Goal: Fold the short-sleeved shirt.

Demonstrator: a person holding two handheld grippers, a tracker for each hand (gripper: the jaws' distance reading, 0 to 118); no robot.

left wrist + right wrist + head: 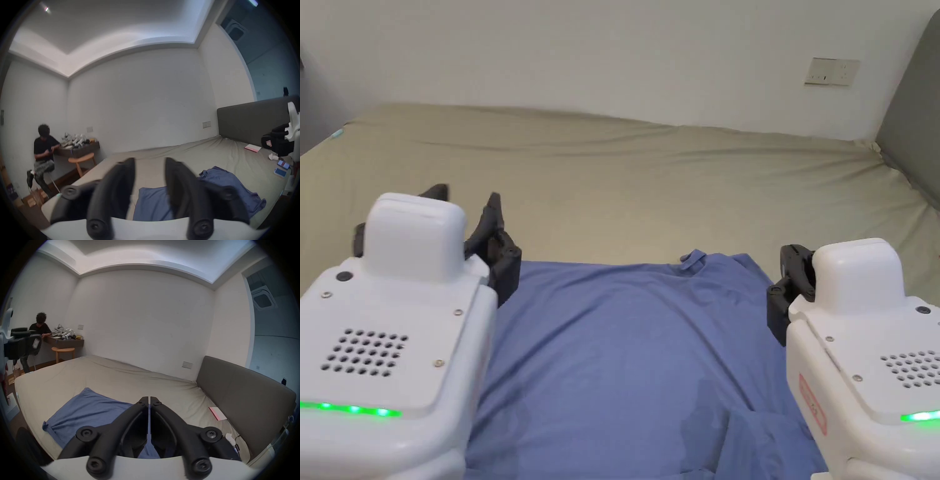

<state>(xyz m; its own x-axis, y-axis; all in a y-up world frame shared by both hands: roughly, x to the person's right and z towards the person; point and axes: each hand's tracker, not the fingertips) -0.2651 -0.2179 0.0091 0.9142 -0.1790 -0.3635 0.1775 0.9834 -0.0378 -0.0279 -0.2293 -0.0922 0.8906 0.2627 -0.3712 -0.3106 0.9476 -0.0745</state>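
Where the head view looks down, the blue shirt [625, 350] lies spread on the bed [650, 181], the left tongs [465, 219] at its far left corner, the right tongs [794, 275] at its right edge.

In the left gripper view, those tongs [150, 168] gape wide, empty, above the shirt [227, 183].

In the right gripper view, the tongs [149, 400] are closed with nothing visibly pinched, over the shirt [90, 408].

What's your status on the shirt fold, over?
Left gripper open, above the shirt's left edge. Right gripper shut, nothing between its jaws. Blue shirt spread on the bed, not folded yet. Nothing in the way.
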